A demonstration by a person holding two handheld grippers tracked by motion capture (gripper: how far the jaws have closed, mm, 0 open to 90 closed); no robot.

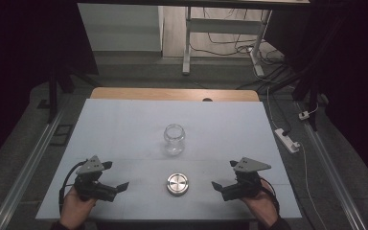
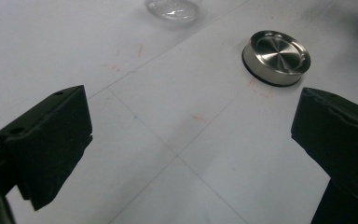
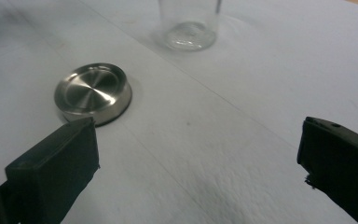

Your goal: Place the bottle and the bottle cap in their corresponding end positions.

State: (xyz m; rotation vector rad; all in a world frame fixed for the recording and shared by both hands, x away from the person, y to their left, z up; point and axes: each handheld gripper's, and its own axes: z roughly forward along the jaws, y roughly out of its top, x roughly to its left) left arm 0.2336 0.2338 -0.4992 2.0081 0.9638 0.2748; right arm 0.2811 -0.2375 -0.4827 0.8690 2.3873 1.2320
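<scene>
glass jar (image 1: 174, 139) stands upright and open-mouthed near the middle of the white tabletop (image 1: 124, 124), and a round metal lid (image 1: 178, 184) lies flat just nearer the person, apart from the jar, with its brushed, recessed face up and a dark ring under its edge. left tongs (image 1: 116, 176) sit at the near left of the tabletop, held in the person's left hand (image 1: 74, 207), their black jaws spread wide with nothing between them, pointing inward toward the lid. right tongs (image 1: 225, 174) mirror them at the near right, held in the right hand (image 1: 262, 207), jaws likewise spread and empty, pointing in toward the lid from the other side. each of the tongs carries a grey three-cornered plate on top. the lid lies between the two tongs, touched by neither. in the left gripper view the lid (image 2: 276, 57) lies ahead and toward the right jaw, with the base of the jar (image 2: 173, 8) at the top edge; thin lines and faint red marks cross the white surface. in the right gripper view the lid (image 3: 93, 92) lies just beyond the left jaw, and the lower part of the jar (image 3: 189, 25) stands farther off. beyond the white sheet a strip of wood (image 1: 172, 94) shows at the far edge of the tabletop.
</scene>
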